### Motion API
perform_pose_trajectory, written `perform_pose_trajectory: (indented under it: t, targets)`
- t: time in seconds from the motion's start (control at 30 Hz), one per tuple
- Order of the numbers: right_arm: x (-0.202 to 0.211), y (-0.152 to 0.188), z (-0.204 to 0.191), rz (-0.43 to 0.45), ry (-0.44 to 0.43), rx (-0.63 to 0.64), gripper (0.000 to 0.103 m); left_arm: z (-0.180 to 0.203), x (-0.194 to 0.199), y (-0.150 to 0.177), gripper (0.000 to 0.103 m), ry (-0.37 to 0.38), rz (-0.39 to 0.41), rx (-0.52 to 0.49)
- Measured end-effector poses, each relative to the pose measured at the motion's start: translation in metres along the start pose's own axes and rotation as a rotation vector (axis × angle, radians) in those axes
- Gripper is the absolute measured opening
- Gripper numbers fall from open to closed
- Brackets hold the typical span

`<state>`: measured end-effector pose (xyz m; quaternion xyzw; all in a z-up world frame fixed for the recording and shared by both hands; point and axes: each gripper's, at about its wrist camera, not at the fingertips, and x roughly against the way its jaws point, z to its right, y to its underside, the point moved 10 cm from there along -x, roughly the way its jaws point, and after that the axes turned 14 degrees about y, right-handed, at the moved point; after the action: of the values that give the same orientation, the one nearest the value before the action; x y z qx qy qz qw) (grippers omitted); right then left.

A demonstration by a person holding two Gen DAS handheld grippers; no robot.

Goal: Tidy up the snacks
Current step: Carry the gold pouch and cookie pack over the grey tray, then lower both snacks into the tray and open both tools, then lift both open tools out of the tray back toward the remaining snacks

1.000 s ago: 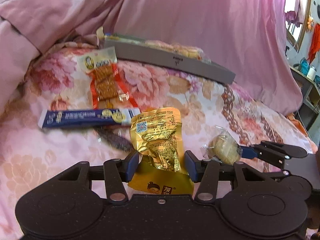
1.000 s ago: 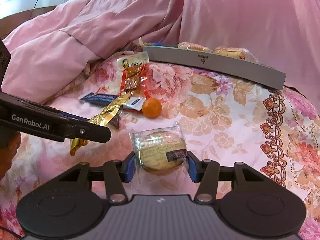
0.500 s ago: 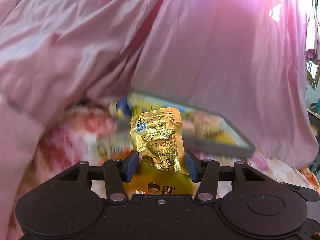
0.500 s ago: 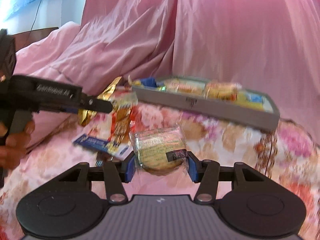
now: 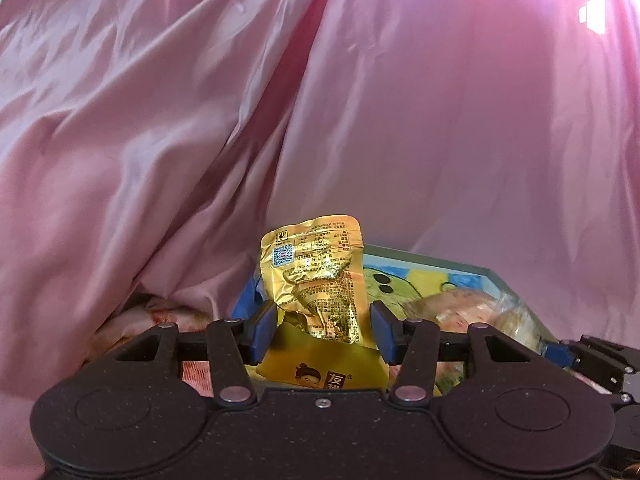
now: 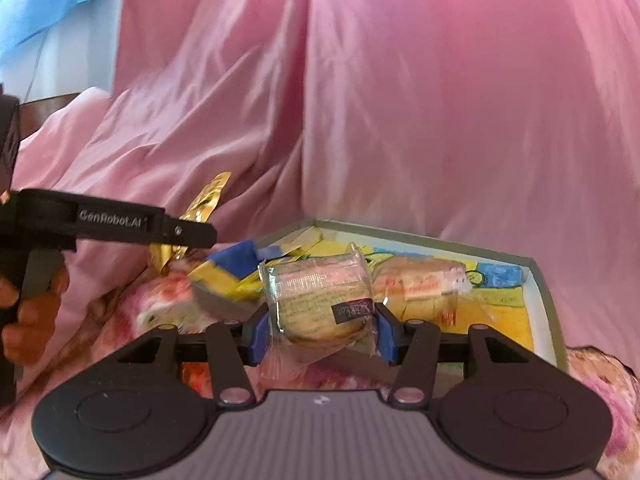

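Note:
My left gripper [image 5: 322, 330] is shut on a crinkled gold foil snack packet [image 5: 320, 280], held upright just in front of the grey snack box [image 5: 440, 262]. My right gripper [image 6: 322, 334] is shut on a round cake in clear wrap [image 6: 320, 300], raised at the near edge of the same grey box [image 6: 540, 280]. The box has a yellow and blue printed bottom and holds several wrapped snacks [image 6: 420, 280]. The left gripper [image 6: 192, 234] with its gold packet [image 6: 204, 200] shows at the left of the right wrist view, a person's hand [image 6: 28, 312] on its handle.
Pink satin bedding [image 5: 280, 100] rises right behind the box and fills both views. The floral bedspread [image 6: 600, 380] lies under and around the box. The right gripper's fingers [image 5: 592, 354] show at the lower right of the left wrist view.
Both grippers rose from the bedspread and moved forward to the box, each carrying its snack. The loose snacks on the spread have dropped out of sight and the box now looms close.

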<state>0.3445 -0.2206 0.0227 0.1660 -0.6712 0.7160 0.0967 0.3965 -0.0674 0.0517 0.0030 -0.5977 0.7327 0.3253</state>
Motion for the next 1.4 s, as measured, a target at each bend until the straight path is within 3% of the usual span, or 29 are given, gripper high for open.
perform_pose_trajectory:
  t: [0.23,0.47,0.53,0.63,0.7,1.0,1.17,1.4]
  targets:
    - [-0.049,-0.021,0.004,-0.014,0.039,0.031,0.058,-0.016,-0.042,-0.002,0.053,-0.025,-0.064,0.037]
    - [-0.068,-0.017,-0.001,-0.042,0.056,0.063,0.060,-0.025,-0.057,0.002,0.053,-0.035,-0.106,0.077]
    - [-0.071,-0.015,-0.001,-0.041,0.064,0.072,0.065,-0.027,-0.059,0.004,0.053,-0.037,-0.116,0.090]
    - [-0.071,-0.015,-0.002,-0.042,0.071,0.076,0.077,-0.026,-0.058,0.004,0.063,-0.035,-0.115,0.097]
    - [-0.068,-0.017,-0.002,-0.029,0.076,0.081,0.086,-0.025,-0.055,0.003,0.071,-0.038,-0.106,0.094]
    - [-0.042,-0.030,0.005,0.054,0.104,0.052,0.101,-0.019,-0.022,-0.015,0.096,-0.056,-0.007,0.109]
    - [-0.015,-0.040,0.010,0.116,0.125,0.030,0.103,-0.009,0.006,-0.022,0.102,-0.069,0.046,0.082]
    - [0.028,-0.048,0.017,0.184,0.132,-0.027,0.103,0.008,0.053,-0.022,0.102,-0.093,0.125,0.039]
